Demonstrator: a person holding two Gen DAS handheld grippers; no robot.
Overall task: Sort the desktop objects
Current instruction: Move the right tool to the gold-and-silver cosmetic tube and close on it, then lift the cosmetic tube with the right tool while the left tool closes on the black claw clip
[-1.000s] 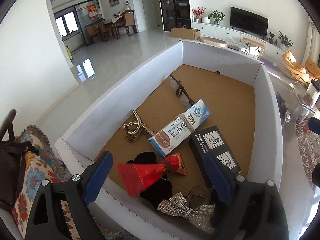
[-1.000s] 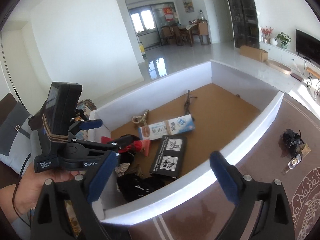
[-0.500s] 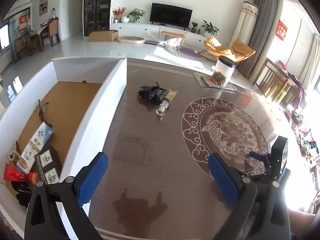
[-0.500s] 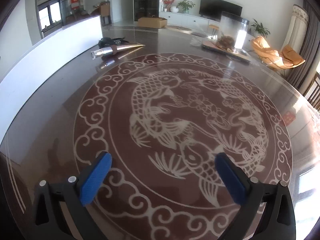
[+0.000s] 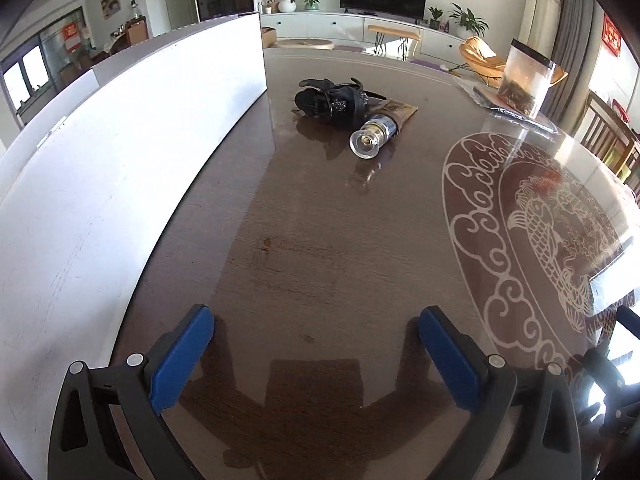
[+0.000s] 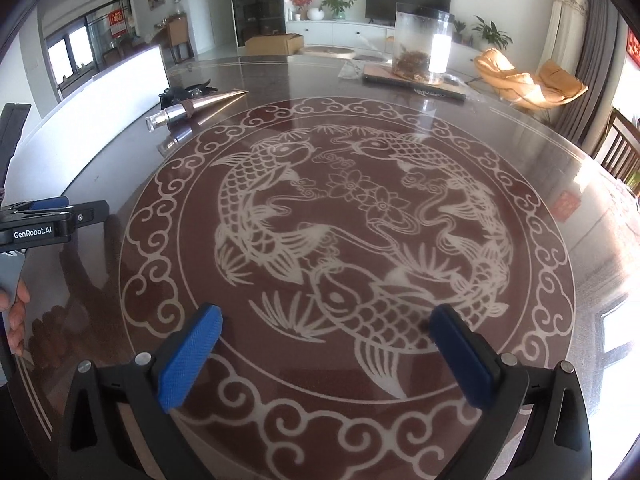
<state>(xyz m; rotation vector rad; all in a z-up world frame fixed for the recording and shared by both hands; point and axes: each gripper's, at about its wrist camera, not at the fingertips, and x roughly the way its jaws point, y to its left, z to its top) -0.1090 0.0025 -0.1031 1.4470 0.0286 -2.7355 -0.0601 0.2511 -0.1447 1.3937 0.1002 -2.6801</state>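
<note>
My left gripper (image 5: 316, 340) is open and empty, low over the dark glass table (image 5: 320, 240), beside the white wall of the sorting box (image 5: 120, 160). Ahead of it lie a black beaded accessory (image 5: 332, 98) and a tube with a clear cap (image 5: 376, 136), touching each other. My right gripper (image 6: 326, 344) is open and empty over the fish pattern (image 6: 340, 220). In the right wrist view the tube (image 6: 188, 112) and the black accessory (image 6: 184, 92) lie far left, and the left gripper (image 6: 52, 216) shows at the left edge.
A clear jar (image 6: 424, 44) stands on a tray at the table's far side; it also shows in the left wrist view (image 5: 524, 80). Chairs (image 6: 620, 152) stand at the right table edge. The box's inside is hidden from both views.
Both grippers have swung away from the box to the open table. The left gripper has dropped lower and moved closer to the box's outer wall. Both stay open.
</note>
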